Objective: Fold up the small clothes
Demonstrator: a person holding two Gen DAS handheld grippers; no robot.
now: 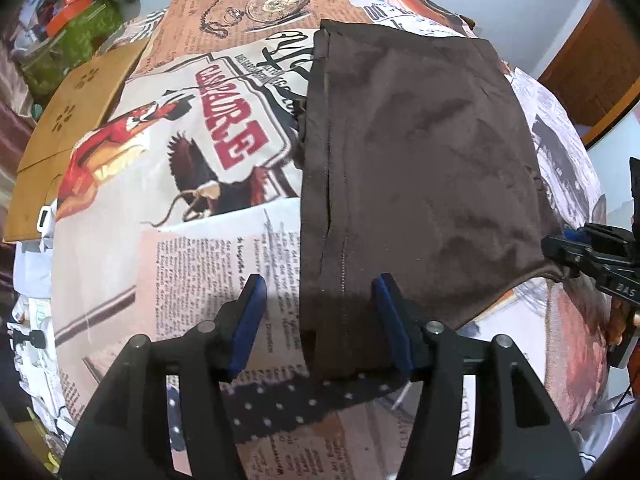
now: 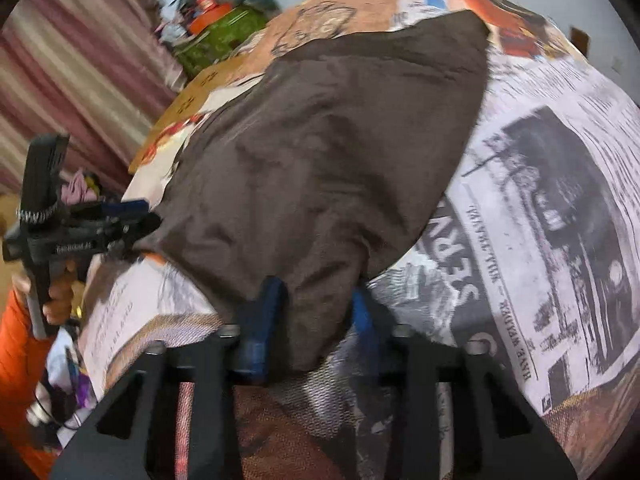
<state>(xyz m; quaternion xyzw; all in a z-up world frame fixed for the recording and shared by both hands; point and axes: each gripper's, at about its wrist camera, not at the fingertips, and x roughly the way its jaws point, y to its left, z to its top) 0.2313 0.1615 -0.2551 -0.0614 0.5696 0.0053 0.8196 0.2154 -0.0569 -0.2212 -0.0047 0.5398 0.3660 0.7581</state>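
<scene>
While the left tongs [image 1: 318,322] stand wide over the near left edge of the brown garment [image 1: 416,168], their blue pads [image 1: 248,322] are clear of the cloth: one pad sits over the printed cover at about 9 o'clock from the hem, the other over the brown fabric itself. No cloth is pinched between them.

That garment lies folded flat on a cover printed with old newspaper pages and posters [image 1: 180,160], filling the stretch from the centre to 2 o'clock in the left wrist view. A stitched seam runs down its left side. A dark strip with white dots [image 1: 304,404] lies across the cover at 6 o'clock, just under the left tongs.

The right tongs [image 2: 316,320] have closed narrow on the garment's near corner, and brown cloth bunches between the blue pads [image 2: 262,328]. From there the fabric rises in creases toward 12 o'clock. The right wrist view is somewhat blurred.

At 9 o'clock in that view the left tongs show from the side, gripped by a hand [image 2: 60,292] with an orange sleeve [image 2: 20,356] below it. A tan board with small cut-outs [image 1: 76,120] lies at 10 o'clock beside the cover, and a pink striped curtain [image 2: 80,56] hangs behind.
</scene>
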